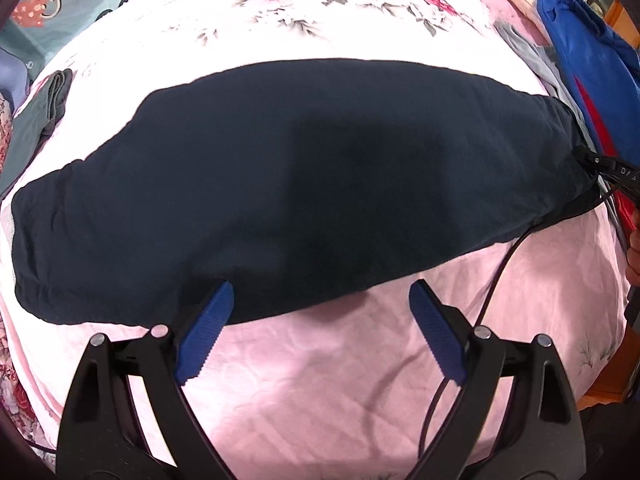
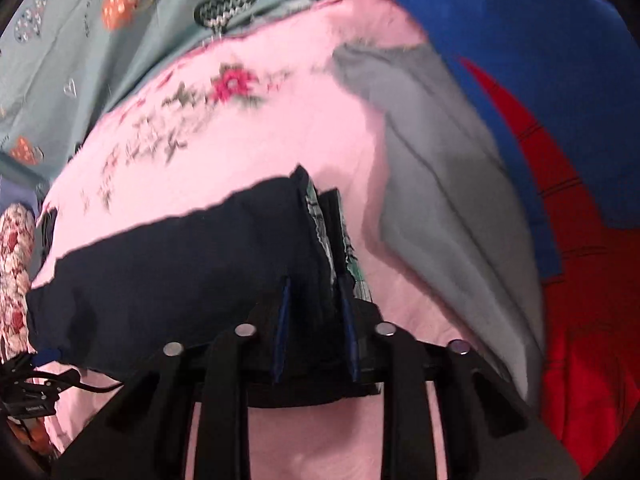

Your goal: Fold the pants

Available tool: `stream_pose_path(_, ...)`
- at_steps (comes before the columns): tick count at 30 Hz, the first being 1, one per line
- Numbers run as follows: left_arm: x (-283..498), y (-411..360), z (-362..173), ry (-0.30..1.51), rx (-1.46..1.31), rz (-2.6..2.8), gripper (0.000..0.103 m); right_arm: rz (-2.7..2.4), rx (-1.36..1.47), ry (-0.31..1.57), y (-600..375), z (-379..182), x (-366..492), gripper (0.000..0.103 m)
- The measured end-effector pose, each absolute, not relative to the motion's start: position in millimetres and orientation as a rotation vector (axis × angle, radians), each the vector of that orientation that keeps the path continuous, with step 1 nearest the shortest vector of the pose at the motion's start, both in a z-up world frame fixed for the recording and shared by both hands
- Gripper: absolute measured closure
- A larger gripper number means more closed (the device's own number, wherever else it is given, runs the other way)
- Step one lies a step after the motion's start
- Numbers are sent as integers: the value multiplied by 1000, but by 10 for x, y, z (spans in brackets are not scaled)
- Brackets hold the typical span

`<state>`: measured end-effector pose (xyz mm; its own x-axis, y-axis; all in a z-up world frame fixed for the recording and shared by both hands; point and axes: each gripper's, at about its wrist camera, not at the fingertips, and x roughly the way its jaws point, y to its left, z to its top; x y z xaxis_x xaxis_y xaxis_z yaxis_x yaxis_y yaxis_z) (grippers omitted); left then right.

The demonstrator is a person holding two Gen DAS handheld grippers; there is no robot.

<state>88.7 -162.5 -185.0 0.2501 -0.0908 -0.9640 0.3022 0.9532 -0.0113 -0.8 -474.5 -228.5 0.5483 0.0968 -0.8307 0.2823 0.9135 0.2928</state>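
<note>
Left gripper (image 1: pixel 320 300) released, angled steeply down | right gripper (image 2: pixel 314 304) clenching pants (image 2: pixel 180 248) (waistband end)

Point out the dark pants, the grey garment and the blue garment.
pants (image 1: pixel 320 168): left wrist view, middle of the fabric.
grey garment (image 2: pixel 432 184): right wrist view, its middle.
blue garment (image 2: pixel 520 60): right wrist view, upper part.

The bed (image 1: pixel 320 380) is viewed steeply from above by the left wrist camera. The right view is closer, lower, seemingly blurred. Dark pants (image 1: pixel 304 184), toward twelve o'clock, are shared.
</note>
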Motion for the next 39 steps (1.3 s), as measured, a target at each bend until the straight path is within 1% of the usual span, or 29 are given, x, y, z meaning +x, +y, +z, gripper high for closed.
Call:
stream_pose_path(2,906,-1658,-1858,1290,194,-264,12,-81,404,990,-4765,-2228,-15,96)
stream_pose_path(7,901,-1704,-1792,1264,186,-287,12,-61,404,890,-4774,-1838,-307,96)
stream_pose_path(9,898,-1722,-1851,1290,184,-295,12,-83,393,932,-4740,-1976,-354,96)
stream_pose_path(11,919,-1773,-1952,1328,189,-303,12,-98,419,1024,-4748,-2311,-360,94)
stream_pose_path(12,921,-1792,-1970,1336,198,-306,12,-105,436,1017,-4753,-2354,-362,94)
stream_pose_path(14,910,-1808,-1942,1326,208,-316,12,-115,452,999,-4780,-2266,-395,81)
stream_pose_path(15,913,-1808,-1925,1318,202,-323,12,-137,449,984,-4796,-2169,-421,76)
stream_pose_path(16,912,-1807,-1905,1311,197,-328,12,-177,433,948,-4808,-2040,-468,73)
stream_pose_path(19,928,-1811,-1903,1307,187,-340,12,-155,407,837,-4726,-1749,-505,73)
stream_pose_path(21,923,-1841,-1971,1329,192,-340,12,-58,410,814,-4616,-1701,-412,73)
stream_pose_path(23,927,-1870,-2009,1329,208,-338,9,59,412,838,-4496,-1788,-231,73)
stream_pose_path(25,921,-1908,-2021,1324,225,-337,7,81,359,907,-4423,-1993,27,73)
stream_pose_path(27,901,-1932,-2028,1317,232,-339,7,-24,335,976,-4598,-2269,212,87)
stream_pose_path(28,886,-1944,-2035,1317,235,-347,7,-45,371,978,-4742,-2365,247,98)
stream_pose_path(29,862,-1955,-2045,1319,241,-355,6,-67,450,971,-4936,-2445,266,103)
stream_pose_path(31,790,-1986,-2063,1313,279,-372,5,-89,529,976,-5034,-2429,265,103)
stream_pose_path(34,704,-1975,-2023,1299,314,-412,5,-115,426,947,-4775,-2165,181,88)
stream_pose_path(36,694,-1852,-1818,1246,283,-433,5,-48,413,913,-4546,-2002,182,87)
stream_pose_path(39,749,-1572,-1532,1134,254,-419,5,110,421,901,-4167,-1849,256,83)
